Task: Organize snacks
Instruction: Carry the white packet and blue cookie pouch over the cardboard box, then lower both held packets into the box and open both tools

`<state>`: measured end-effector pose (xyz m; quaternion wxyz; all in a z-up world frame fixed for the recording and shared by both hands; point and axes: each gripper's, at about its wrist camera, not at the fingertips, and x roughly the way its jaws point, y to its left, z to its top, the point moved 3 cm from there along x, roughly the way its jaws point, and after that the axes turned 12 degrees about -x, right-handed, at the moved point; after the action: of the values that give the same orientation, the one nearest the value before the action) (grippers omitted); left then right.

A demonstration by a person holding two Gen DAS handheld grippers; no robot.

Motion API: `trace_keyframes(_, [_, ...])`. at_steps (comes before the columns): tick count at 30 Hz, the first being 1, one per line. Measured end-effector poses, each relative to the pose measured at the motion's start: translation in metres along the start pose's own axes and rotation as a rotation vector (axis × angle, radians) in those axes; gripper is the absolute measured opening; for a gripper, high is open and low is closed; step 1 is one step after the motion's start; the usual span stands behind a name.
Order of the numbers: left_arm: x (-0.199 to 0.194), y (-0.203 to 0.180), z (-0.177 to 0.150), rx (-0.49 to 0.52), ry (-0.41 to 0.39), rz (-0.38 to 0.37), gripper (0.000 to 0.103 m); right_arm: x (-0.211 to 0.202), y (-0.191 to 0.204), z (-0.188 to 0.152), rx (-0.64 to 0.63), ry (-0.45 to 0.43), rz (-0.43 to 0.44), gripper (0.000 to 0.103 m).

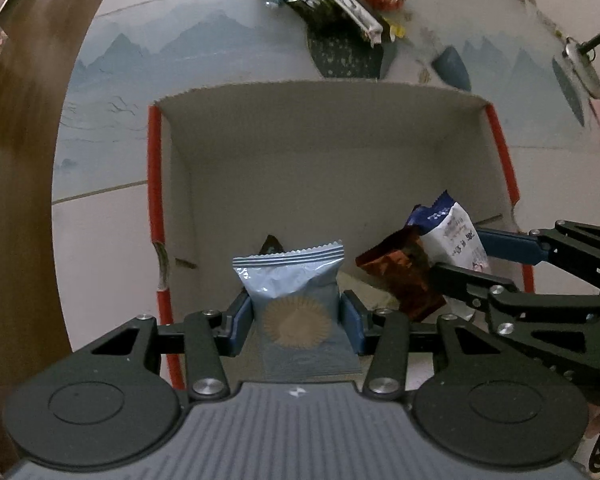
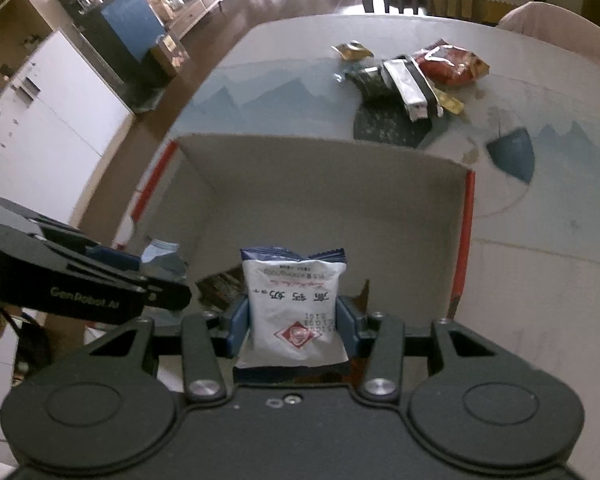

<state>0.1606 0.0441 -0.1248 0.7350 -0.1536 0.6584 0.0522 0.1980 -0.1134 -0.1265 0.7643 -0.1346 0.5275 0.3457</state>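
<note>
Nearest in the left wrist view, the left gripper (image 1: 296, 316) pinched a pale blue packet (image 1: 294, 300) over the cardboard box (image 1: 320, 152); it should go low before release

From the right wrist, the right gripper (image 2: 296, 322) pinched a white packet (image 2: 294, 304) over the box's near part; best dropped beside the others

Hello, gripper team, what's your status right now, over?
Left gripper shut on blue packet, right gripper shut on white packet. Both over box. Snack pile waits beyond. Nothing blocking.
</note>
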Motion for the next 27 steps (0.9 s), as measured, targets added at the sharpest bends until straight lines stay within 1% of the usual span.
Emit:
trace_keyframes(6, [0.02, -0.004, -0.004, 0.022, 0.006, 0.04, 0.047, 0.014, 0.006, -0.013, -0.022, 0.035, -0.039, 0.045])
trace_keyframes(9, [0.028, -0.005, -0.004, 0.025, 0.015, 0.041, 0.047, 0.017, 0.009, -0.017, -0.033, 0.039, -0.045, 0.045])
trace_keyframes(11, [0.032, -0.005, -0.006, 0.029, 0.017, 0.046, 0.047, 0.017, 0.014, -0.019, -0.065, 0.04, -0.059, 0.045])
trace_keyframes(18, [0.047, -0.006, -0.011, 0.038, 0.031, 0.065, 0.047, 0.028, 0.028, -0.028, -0.124, 0.072, -0.092, 0.045])
trace_keyframes(21, [0.054, -0.006, -0.012, 0.034, 0.04, 0.07, 0.047, 0.03, 0.031, -0.029, -0.155, 0.071, -0.122, 0.045])
trace_keyframes(27, [0.065, -0.002, -0.016, 0.018, 0.059, 0.069, 0.046, 0.032, 0.033, -0.029, -0.161, 0.073, -0.13, 0.045])
